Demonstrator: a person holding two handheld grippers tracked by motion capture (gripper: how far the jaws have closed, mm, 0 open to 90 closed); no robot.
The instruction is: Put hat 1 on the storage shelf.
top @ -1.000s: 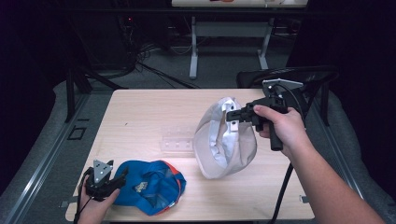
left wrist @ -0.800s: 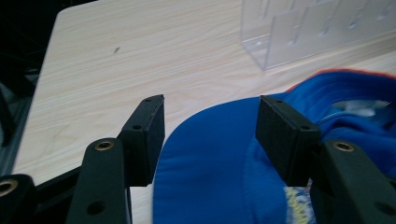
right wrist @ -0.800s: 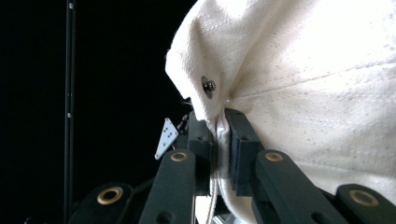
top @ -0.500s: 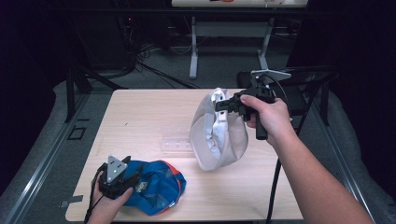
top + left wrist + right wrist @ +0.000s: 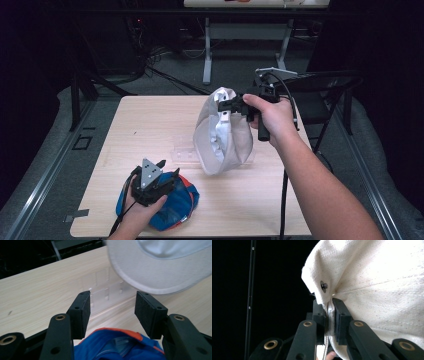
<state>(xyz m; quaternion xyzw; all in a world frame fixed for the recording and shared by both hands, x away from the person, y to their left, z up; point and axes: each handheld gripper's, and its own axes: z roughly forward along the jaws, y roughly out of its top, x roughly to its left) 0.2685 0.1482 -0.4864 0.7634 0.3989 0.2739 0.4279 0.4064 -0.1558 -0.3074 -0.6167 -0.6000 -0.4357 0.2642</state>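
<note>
A cream cloth cap (image 5: 220, 135) hangs above the middle of the table, its hollow side turned left. My right gripper (image 5: 223, 106) is shut on its top rim; in the right gripper view the pads (image 5: 339, 317) pinch the fabric edge of the cap (image 5: 382, 290) just below a metal snap. A blue cap with orange trim (image 5: 175, 205) lies at the table's near left. My left gripper (image 5: 168, 168) hovers over it, open. Its jaws have just been closing somewhat, with nothing between the fingers (image 5: 81, 311); the blue cap (image 5: 117, 345) lies below them.
A clear plastic piece (image 5: 182, 149) lies flat on the wooden table (image 5: 150, 120), left of the hanging cap, and shows ahead of the left jaws as the clear plastic piece (image 5: 107, 293). A dark chair (image 5: 320, 100) stands at the table's right. Cables and a stand leg lie beyond.
My left gripper has moved right and up over the blue cap, its jaws a little narrower. The right gripper has carried the cream cap slightly left.
</note>
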